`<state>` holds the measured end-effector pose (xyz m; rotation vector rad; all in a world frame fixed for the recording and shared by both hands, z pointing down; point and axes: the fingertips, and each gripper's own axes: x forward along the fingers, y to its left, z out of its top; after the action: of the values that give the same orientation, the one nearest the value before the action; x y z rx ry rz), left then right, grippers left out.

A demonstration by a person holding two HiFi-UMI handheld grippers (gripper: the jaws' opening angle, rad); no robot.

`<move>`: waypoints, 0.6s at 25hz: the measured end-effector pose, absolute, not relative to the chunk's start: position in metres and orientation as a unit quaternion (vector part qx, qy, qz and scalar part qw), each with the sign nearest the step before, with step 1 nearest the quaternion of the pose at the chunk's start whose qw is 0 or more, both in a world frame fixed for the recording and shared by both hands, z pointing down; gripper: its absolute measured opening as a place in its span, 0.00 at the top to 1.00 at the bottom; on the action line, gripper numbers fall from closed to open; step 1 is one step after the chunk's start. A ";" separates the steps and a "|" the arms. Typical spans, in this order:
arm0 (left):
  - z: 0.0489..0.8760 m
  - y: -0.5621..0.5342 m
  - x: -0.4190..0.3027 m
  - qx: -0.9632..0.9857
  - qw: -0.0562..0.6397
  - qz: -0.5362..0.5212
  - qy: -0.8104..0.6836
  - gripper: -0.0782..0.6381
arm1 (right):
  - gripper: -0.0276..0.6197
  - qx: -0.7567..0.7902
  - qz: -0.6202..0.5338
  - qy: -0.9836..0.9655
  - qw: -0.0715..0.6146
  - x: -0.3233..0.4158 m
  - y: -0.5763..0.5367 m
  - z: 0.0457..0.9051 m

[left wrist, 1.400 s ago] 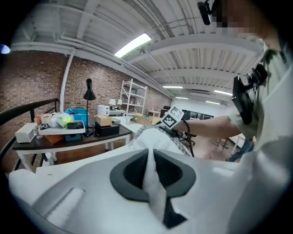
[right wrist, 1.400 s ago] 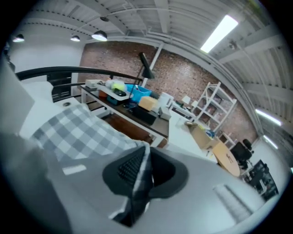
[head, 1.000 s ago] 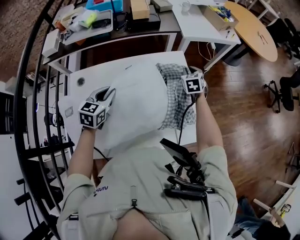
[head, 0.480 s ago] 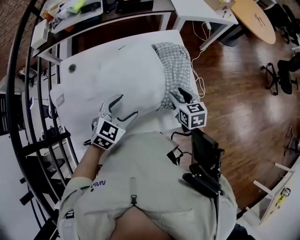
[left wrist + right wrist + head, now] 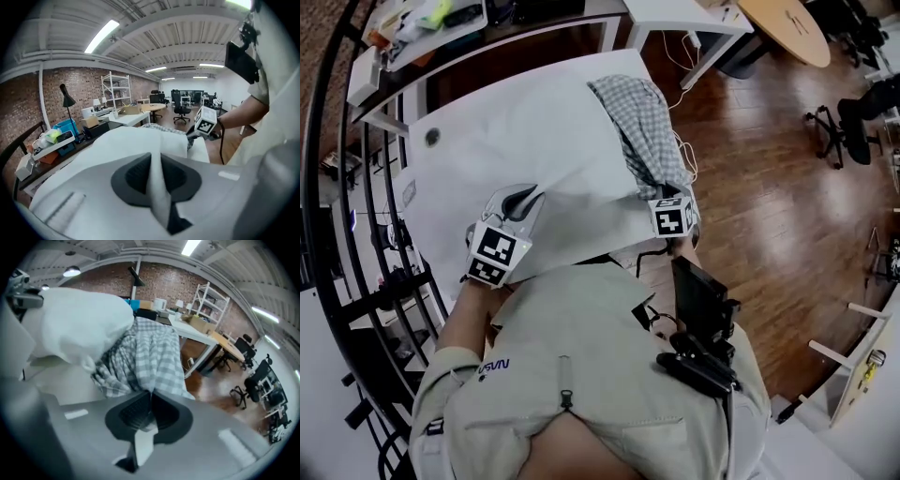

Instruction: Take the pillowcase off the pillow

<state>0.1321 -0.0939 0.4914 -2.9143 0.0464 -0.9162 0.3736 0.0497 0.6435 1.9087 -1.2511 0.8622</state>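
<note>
Head view shows the white pillow (image 5: 534, 150) mostly bare on the table (image 5: 422, 169), with the checked pillowcase (image 5: 642, 122) bunched over its right end. Both jaws have just closed: the left gripper (image 5: 523, 199) pinches the pillow's near edge, and the right gripper (image 5: 661, 187) pinches the pillowcase. The final pull-off remains.

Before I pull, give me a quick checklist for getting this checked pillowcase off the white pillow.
1. Left gripper holding the pillow: ok. Its jaws have just been closing and white fabric is pinched between them.
2. Right gripper holding the pillowcase: ok. Its jaws have just been closing and checked cloth is pinched between them.
3. Right grip takes the pillowcase only, no pillow fabric: cannot tell.
4. Pillowcase fully off: not ok. It is bunched around one end of the pillow.
5. Grippers on opposite sides, ready to pull apart: ok.
</note>
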 end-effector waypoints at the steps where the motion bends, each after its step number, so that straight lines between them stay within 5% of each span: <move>1: 0.488 -0.091 0.130 -0.955 0.042 -0.294 0.013 0.83 | 0.93 0.731 0.337 -0.472 0.359 0.381 0.058 0.650; 5: 0.521 -0.060 0.129 -0.946 0.014 -0.321 -0.033 0.81 | 0.92 0.713 0.382 -0.437 0.393 0.395 0.089 0.678; 7: 0.538 -0.046 0.133 -0.942 -0.005 -0.332 -0.053 0.72 | 0.85 0.715 0.390 -0.435 0.384 0.395 0.090 0.669; 9: 0.529 -0.039 0.134 -0.947 -0.009 -0.315 -0.061 0.62 | 0.69 0.728 0.358 -0.469 0.349 0.388 0.073 0.634; 15: 0.452 -0.102 0.075 -0.976 -0.043 -0.193 0.091 0.58 | 0.62 0.711 0.215 -0.620 0.253 0.318 -0.033 0.518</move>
<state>0.0747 -0.1018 0.4519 -3.1525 0.2932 -0.6231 0.3178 -0.0334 0.5180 1.9339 -1.6852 0.5835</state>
